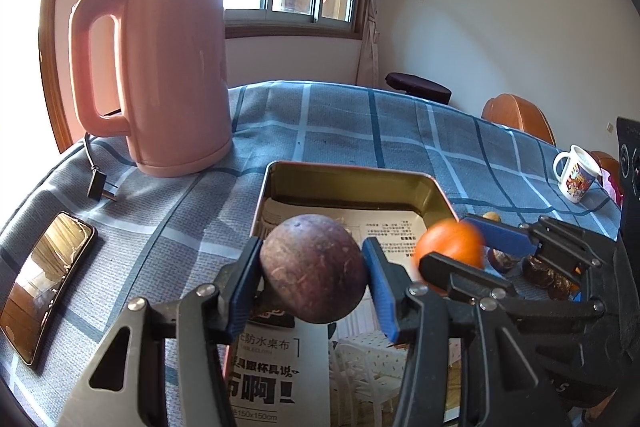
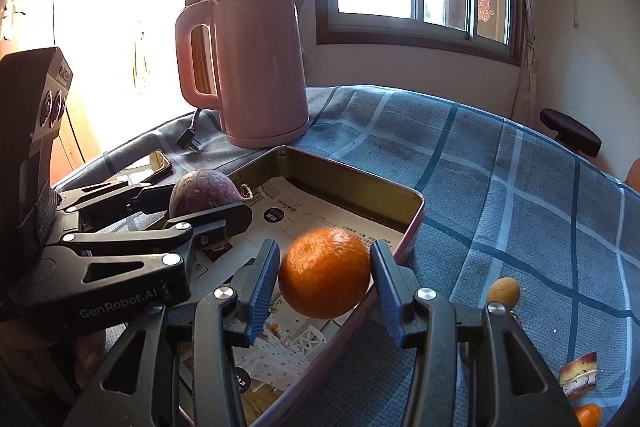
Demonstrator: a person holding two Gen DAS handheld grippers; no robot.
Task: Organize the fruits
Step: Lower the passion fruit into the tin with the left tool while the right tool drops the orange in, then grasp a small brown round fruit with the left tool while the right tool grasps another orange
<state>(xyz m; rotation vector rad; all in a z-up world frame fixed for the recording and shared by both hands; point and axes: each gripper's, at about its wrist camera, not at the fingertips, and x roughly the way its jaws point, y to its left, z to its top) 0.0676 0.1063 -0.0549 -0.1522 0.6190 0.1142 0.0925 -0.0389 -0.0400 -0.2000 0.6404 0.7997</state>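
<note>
My left gripper is shut on a round purple passion fruit and holds it over the open metal tin; the fruit also shows in the right wrist view. My right gripper holds an orange between its blue pads over the tin's right rim; the orange looks slightly blurred and shows in the left wrist view too. A printed paper lines the tin's floor. More dark fruits lie on the cloth to the right.
A pink kettle stands behind the tin, its plug beside it. A phone lies at the left. A white mug is at the far right. A small yellow fruit and a fruit peel lie right of the tin.
</note>
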